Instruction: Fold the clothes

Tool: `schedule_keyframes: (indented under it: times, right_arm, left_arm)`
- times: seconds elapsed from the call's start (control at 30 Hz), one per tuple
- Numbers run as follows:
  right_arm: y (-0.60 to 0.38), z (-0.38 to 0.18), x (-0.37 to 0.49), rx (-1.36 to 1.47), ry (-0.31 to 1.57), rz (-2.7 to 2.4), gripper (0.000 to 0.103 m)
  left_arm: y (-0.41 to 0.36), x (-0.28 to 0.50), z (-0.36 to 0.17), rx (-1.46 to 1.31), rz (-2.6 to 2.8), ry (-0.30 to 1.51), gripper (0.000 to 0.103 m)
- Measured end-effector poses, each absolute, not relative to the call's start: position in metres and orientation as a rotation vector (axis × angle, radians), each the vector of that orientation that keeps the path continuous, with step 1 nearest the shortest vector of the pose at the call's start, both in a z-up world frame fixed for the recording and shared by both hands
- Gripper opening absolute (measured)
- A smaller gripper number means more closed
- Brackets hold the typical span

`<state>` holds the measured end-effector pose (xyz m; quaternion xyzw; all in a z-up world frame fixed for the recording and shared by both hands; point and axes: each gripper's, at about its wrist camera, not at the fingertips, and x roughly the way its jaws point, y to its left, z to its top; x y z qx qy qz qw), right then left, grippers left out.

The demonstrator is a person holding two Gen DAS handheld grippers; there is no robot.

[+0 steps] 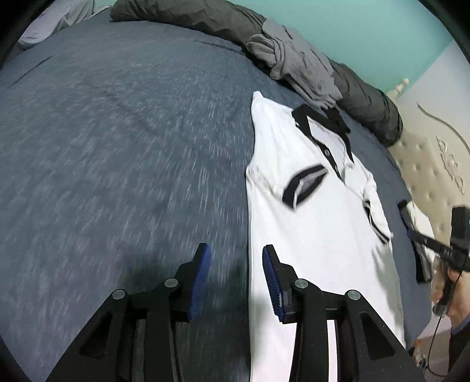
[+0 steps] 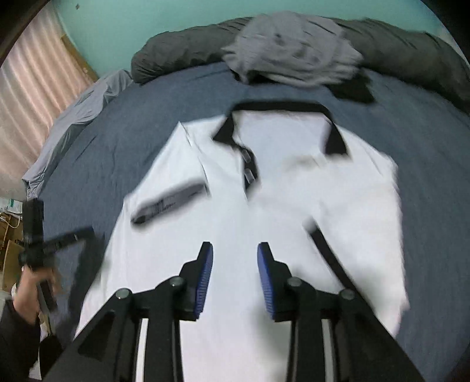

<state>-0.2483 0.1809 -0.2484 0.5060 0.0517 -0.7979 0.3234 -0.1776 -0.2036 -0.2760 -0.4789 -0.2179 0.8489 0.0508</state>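
Polo [image 2: 252,205] flat on bed [image 1: 117,147] below the grey pile [image 2: 290,55], sleeves tucked in; both my grippers, left [image 1: 236,261] and right [image 2: 235,258], empty and parted—next, pinch hem corners evenly.

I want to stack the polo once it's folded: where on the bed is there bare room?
The wide blue bedspread left of the white polo shirt is bare. The far edge is crowded: a grey garment pile on the dark rolled duvet.

A white polo shirt [image 2: 241,205] with a black collar [image 2: 279,107] is lying on a mottled blue-grey bed [image 1: 117,147]; a grey garment [image 2: 293,55] is resting against a teal wall [image 2: 147,23].
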Motion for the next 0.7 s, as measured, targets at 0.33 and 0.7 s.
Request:
schedule_keyframes:
  times: [0.33, 0.7]
  right_arm:
    - [0.315, -0.251, -0.124, 1.507, -0.018, -2.147, 0.042]
    - [0.394, -0.261, -0.045, 1.63, -0.088, -2.156, 0.05]
  left_arm:
    - [-0.193, -0.087, -0.26, -1.578, 2.477, -0.637, 0.047]
    - [-0.164, -0.027, -0.262, -1.677, 2.384, -0.556, 0.051]
